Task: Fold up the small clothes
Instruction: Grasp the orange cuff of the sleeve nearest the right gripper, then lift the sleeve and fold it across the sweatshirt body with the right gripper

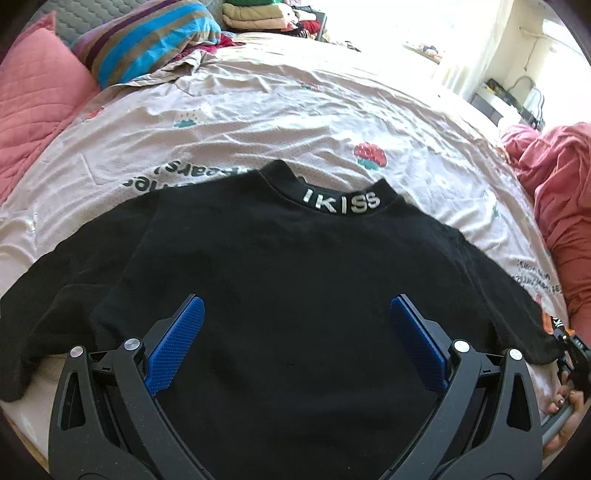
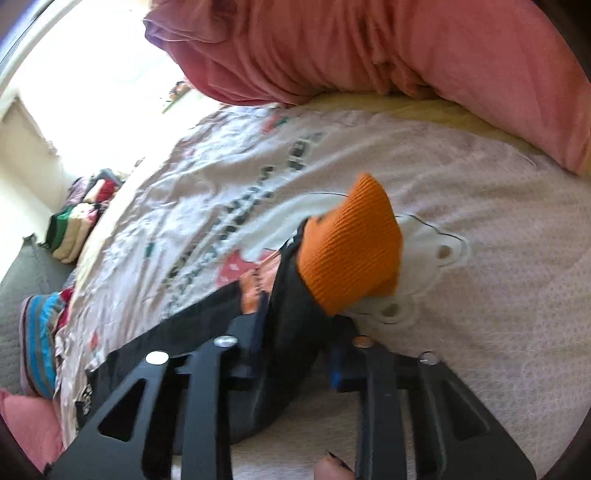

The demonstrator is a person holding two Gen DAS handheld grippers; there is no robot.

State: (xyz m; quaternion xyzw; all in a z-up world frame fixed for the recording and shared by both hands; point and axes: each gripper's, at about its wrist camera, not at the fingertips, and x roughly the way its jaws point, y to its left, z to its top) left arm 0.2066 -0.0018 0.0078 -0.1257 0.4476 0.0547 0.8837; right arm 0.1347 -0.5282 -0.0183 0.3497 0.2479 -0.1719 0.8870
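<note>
A black top (image 1: 295, 288) lies spread flat on the bed (image 1: 280, 122), its collar at 12 o'clock in the left wrist view and printed with the white letters "IKISS" (image 1: 341, 201). 1 sleeve trails off toward 9 o'clock, the other toward 3 o'clock. The left claw (image 1: 297, 314) hangs over the body of the top with its 2 blue pads (image 1: 177, 343) spread wide; whether they touch the cloth cannot be told, and nothing is gripped between them. In the right wrist view the right claw (image 2: 295, 354) is pressed together on the black sleeve, pinching it just behind its orange ribbed cuff (image 2: 351, 247), which sticks out past the fingertips toward 12 o'clock above the printed bedsheet. The same claw shows at the 4 o'clock edge of the left wrist view, at the sleeve end, with a person's fingers (image 1: 565, 402) on its handle. A pink blanket (image 2: 369, 48) is bunched at 12 o'clock in the right wrist view. In the left wrist view, a pink pillow (image 1: 37, 103) sits at 10 o'clock, a striped blue and brown pillow (image 1: 147, 40) at 11 o'clock, and a stack of folded clothes (image 1: 258, 16) at 12 o'clock, well apart from the top.
</note>
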